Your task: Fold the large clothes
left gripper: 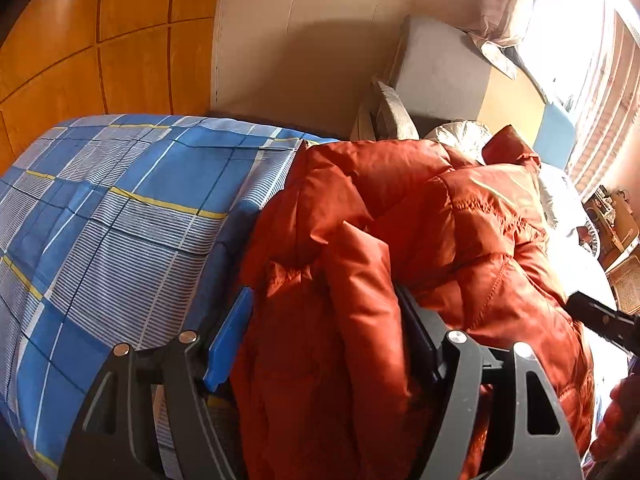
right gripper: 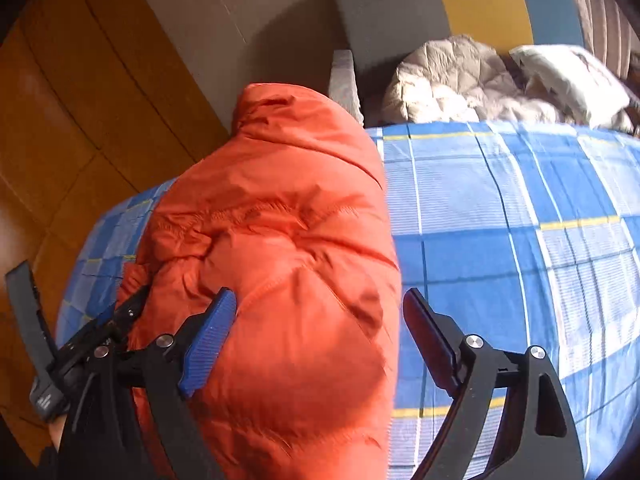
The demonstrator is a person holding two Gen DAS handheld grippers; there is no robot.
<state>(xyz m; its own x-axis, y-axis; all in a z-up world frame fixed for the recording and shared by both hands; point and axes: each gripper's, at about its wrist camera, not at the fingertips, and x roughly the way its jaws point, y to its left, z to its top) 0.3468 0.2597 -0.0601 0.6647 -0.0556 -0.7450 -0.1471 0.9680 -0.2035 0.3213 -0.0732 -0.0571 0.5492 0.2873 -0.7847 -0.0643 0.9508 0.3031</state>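
While folding is judged only part done, found lying on the blue checked bed cover [left gripper: 120, 208]: orange puffer jacket [right gripper: 280, 232], doubled into a thick bundle, long axis running straight away from both tools toward the far end of the bed, collar end farthest off. Left gripper [left gripper: 320, 300] set at the near end, fingers well apart, with a padded fold filling the whole gap and touching both pads; cannot tell whether pressed or merely enclosed (bulk hides the contact). Right gripper [right gripper: 320, 300] spread wide and not clamped: blue left pad touching the bundle's flank, other pad hanging over bare cover, clear of fabric, with sheet showing in the gap. Bundle therefore offset toward the left side of the right tool's span, not centred. Left hand judged the nearer and better placed on the near edge. Next fold judged to run across the long axis, near end carried toward collar; recommended first to shift the right tool sideways onto the bundle. Risk noted: slippery shell, springy filling, likely to reopen.
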